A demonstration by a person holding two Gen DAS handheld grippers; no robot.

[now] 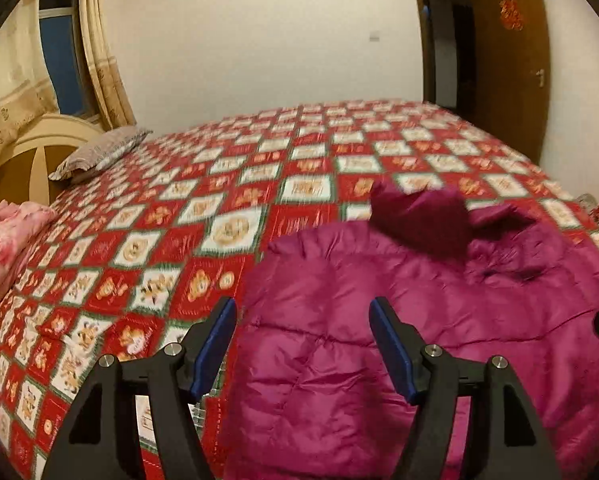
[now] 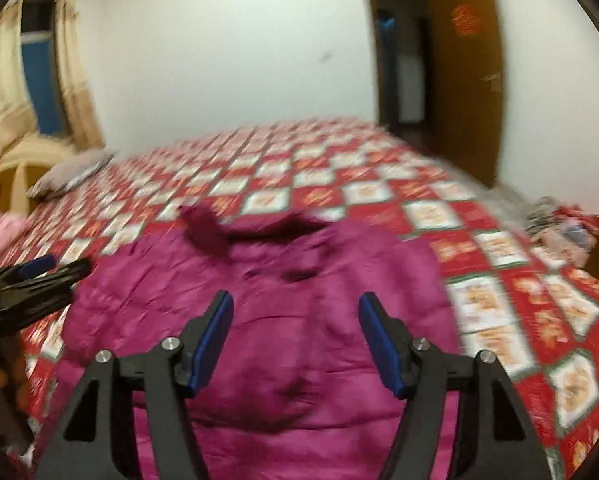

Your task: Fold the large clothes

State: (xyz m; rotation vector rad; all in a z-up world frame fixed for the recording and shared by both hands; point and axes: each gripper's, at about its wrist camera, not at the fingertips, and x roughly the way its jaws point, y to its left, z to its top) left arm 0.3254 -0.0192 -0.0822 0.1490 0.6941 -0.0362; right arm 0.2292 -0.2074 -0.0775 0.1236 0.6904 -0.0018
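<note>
A magenta quilted puffer jacket (image 1: 399,320) lies spread on the bed, its darker collar (image 1: 419,216) at the far end. My left gripper (image 1: 303,320) is open and empty above the jacket's left edge. In the right wrist view the jacket (image 2: 279,292) fills the near middle, and my right gripper (image 2: 295,316) is open and empty above its chest. The left gripper shows at the left edge of that view (image 2: 39,276). The right wrist view is blurred by motion.
The bed has a red, white and green checked quilt (image 1: 219,200). A grey pillow (image 1: 99,152) lies by the headboard, pink bedding (image 1: 7,240) at the left edge. An open brown door (image 1: 507,60) stands beyond. Clutter (image 2: 559,220) lies at the right.
</note>
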